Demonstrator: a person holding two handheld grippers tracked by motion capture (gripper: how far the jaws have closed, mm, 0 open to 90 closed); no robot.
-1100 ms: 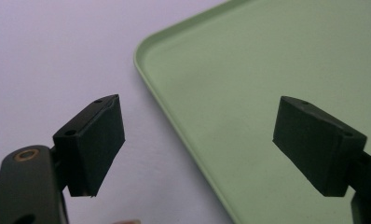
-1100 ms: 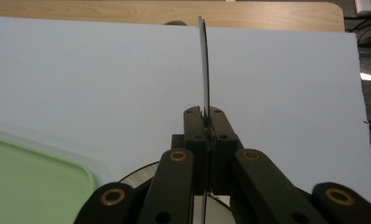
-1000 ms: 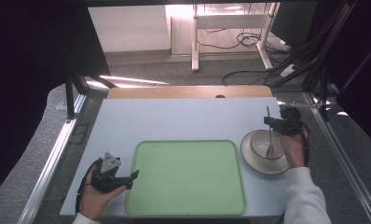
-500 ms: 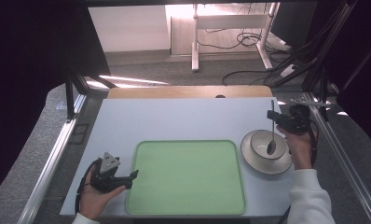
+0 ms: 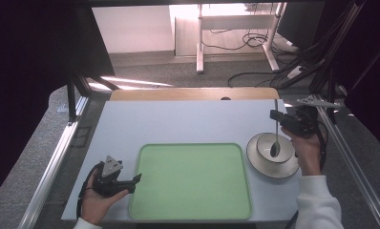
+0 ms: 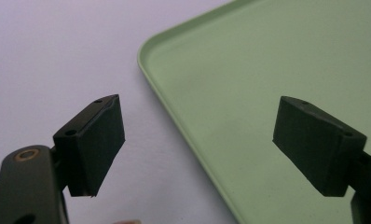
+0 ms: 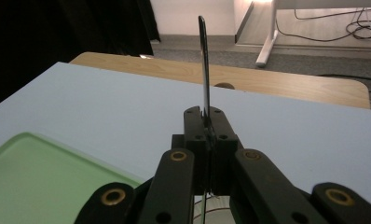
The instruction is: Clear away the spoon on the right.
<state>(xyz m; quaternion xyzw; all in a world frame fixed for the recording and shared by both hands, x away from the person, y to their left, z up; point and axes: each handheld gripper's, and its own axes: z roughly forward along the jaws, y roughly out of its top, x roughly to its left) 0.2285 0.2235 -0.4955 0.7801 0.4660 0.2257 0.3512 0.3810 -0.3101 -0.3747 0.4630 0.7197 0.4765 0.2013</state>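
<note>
Right gripper [image 5: 278, 116]: pinched on spoon [image 5: 276, 138] handle, near mid-length; handle upright in right gripper view [image 7: 203, 70].
Left gripper [image 5: 133, 180]: spread, empty, low at tray [image 5: 190, 200] left edge; one jaw over table [image 5: 178, 119], one over tray.
Spoon: hanging bowl-down, tip in or just above bowl [image 5: 274, 148]; contact not clear.
Bowl: on saucer [image 5: 273, 167], just right of tray.
Step, judged: lifting spoon clear, likely toward tray.
Handling: raise straight, clear rim before traversing; keep firm pinch, thin handle apt to swivel; lower flat, then release.
</note>
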